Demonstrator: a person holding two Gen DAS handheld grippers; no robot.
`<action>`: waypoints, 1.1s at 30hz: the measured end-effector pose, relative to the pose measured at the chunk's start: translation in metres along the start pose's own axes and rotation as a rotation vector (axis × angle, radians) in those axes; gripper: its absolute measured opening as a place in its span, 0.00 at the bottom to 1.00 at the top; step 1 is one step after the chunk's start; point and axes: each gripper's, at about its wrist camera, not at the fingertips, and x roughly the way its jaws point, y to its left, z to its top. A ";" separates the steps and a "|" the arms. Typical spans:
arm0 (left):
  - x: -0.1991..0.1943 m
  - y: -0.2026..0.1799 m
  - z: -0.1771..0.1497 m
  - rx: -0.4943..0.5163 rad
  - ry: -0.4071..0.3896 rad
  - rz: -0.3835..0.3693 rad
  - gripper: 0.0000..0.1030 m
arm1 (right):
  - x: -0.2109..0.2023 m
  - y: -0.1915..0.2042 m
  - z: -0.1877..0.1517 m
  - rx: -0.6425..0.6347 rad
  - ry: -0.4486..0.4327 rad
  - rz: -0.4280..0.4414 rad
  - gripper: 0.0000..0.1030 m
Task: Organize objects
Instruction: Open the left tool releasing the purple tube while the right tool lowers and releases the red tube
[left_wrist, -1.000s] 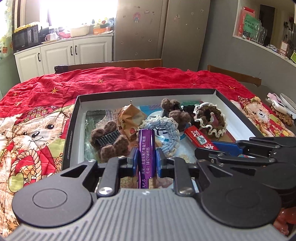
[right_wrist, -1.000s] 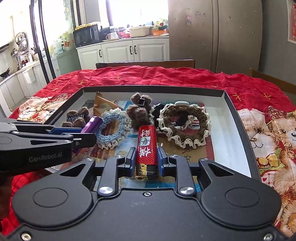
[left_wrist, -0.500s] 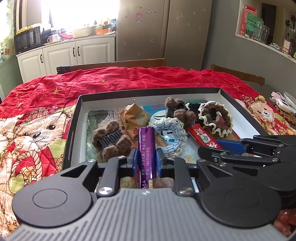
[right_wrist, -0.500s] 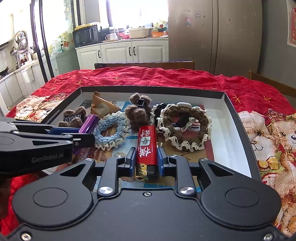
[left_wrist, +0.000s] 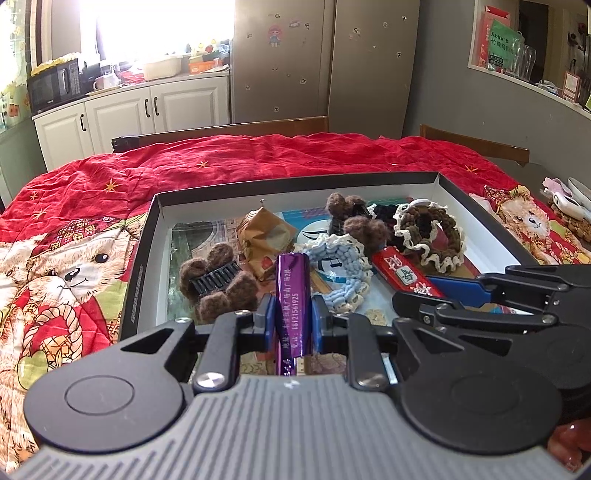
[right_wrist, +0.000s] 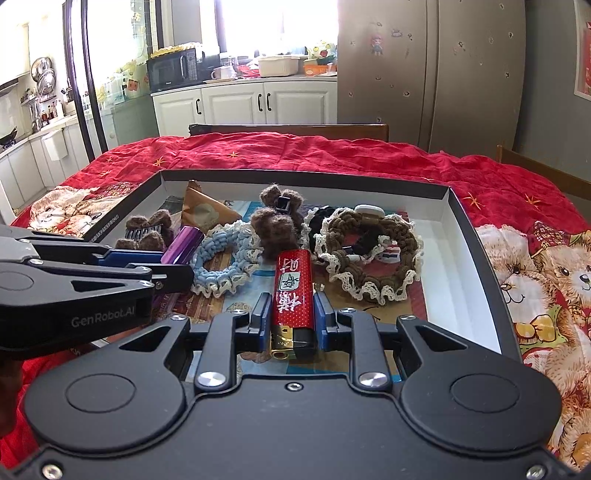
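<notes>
A shallow black box (left_wrist: 140, 266) with a white inside lies on the red cloth. My left gripper (left_wrist: 293, 317) is shut on a purple lighter (left_wrist: 293, 291) and holds it low over the box's near left part. My right gripper (right_wrist: 293, 317) is shut on a red lighter (right_wrist: 293, 288) with white characters, over the near middle of the box (right_wrist: 476, 251). The two grippers hang side by side. In the right wrist view the left gripper (right_wrist: 166, 269) and the purple lighter (right_wrist: 184, 243) show at the left. In the left wrist view the red lighter (left_wrist: 400, 271) shows at the right.
Inside the box lie a brown fuzzy hair claw (left_wrist: 218, 280), a blue crochet scrunchie (left_wrist: 340, 266), a brown scrunchie with cream edging (left_wrist: 428, 232), a second fuzzy clip (left_wrist: 351, 218) and a brown paper packet (left_wrist: 266, 236). Small items (left_wrist: 565, 199) lie far right. Wooden chairs stand behind.
</notes>
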 end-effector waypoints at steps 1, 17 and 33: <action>0.000 0.000 0.000 0.001 0.003 0.000 0.24 | 0.000 0.000 0.000 -0.001 0.000 0.000 0.23; -0.002 0.000 0.000 -0.004 -0.005 -0.005 0.44 | -0.001 0.002 -0.001 -0.002 -0.007 0.005 0.23; -0.021 -0.003 0.004 -0.002 -0.042 -0.010 0.58 | -0.020 -0.001 0.001 0.021 -0.051 0.020 0.31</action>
